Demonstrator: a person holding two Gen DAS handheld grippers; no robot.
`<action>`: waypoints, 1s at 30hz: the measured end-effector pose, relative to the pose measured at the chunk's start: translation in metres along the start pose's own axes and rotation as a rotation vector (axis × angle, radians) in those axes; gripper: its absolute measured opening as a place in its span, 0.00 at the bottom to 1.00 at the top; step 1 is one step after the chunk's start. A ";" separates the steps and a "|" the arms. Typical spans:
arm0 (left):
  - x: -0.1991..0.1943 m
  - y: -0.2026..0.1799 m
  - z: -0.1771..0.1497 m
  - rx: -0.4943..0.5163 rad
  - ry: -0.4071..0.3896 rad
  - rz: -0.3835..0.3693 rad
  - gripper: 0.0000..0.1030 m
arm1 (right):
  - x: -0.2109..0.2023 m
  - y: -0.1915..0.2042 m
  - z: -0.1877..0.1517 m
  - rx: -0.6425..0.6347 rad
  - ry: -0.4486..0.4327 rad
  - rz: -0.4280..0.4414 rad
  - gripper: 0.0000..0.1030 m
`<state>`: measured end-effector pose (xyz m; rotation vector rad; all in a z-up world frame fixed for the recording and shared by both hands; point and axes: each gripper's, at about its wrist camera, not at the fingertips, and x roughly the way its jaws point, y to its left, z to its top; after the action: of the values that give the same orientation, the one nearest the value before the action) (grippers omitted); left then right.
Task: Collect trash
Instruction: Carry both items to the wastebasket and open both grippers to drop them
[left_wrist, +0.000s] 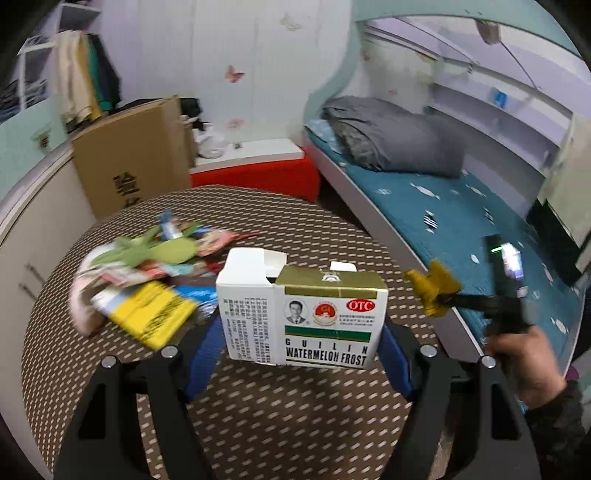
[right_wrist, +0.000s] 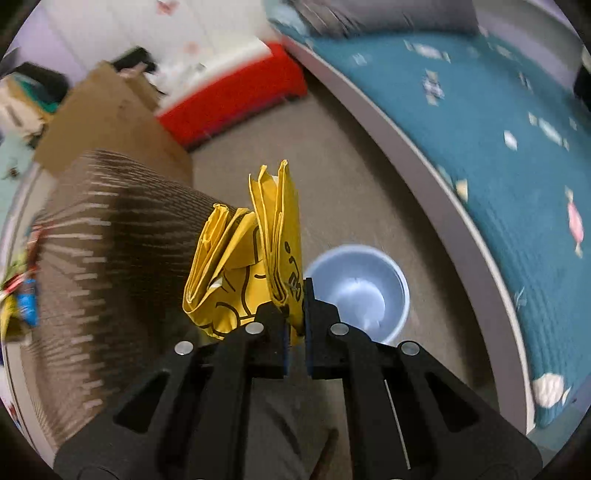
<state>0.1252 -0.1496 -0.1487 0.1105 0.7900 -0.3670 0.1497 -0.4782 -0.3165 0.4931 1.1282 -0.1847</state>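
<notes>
The heap of crumpled colourful wrappers (left_wrist: 147, 273) on the round brown dotted counter (left_wrist: 258, 424) is motion-blurred, its print unreadable. The white and gold cardboard medicine box (left_wrist: 301, 317) hides the blue fingertips (left_wrist: 205, 354) of the left hand-held gripper (left_wrist: 299, 360). The folded yellow paper wrapper (right_wrist: 255, 258) covers the near-left rim of the pale blue plastic bin (right_wrist: 360, 291). The teal patterned bed (right_wrist: 480, 147) runs off the right edge.

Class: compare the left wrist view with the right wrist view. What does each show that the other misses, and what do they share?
Left wrist only: the white and gold cardboard medicine box held in the left tongs, and the grey folded duvet.
Right wrist only: the pale blue plastic bin on the floor.
Both: the crumpled yellow paper wrapper clamped in the right tongs, and the red bench.
</notes>
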 end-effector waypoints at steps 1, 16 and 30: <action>0.005 -0.009 0.004 0.017 0.005 -0.008 0.71 | 0.012 -0.008 0.002 0.020 0.023 0.007 0.06; 0.098 -0.134 0.044 0.196 0.139 -0.221 0.71 | -0.031 -0.088 -0.011 0.269 -0.117 0.080 0.73; 0.162 -0.187 0.044 0.279 0.273 -0.259 0.91 | -0.115 -0.101 -0.007 0.280 -0.317 0.095 0.87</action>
<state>0.1913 -0.3794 -0.2262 0.3259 1.0229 -0.7181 0.0560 -0.5757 -0.2444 0.7366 0.7696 -0.3284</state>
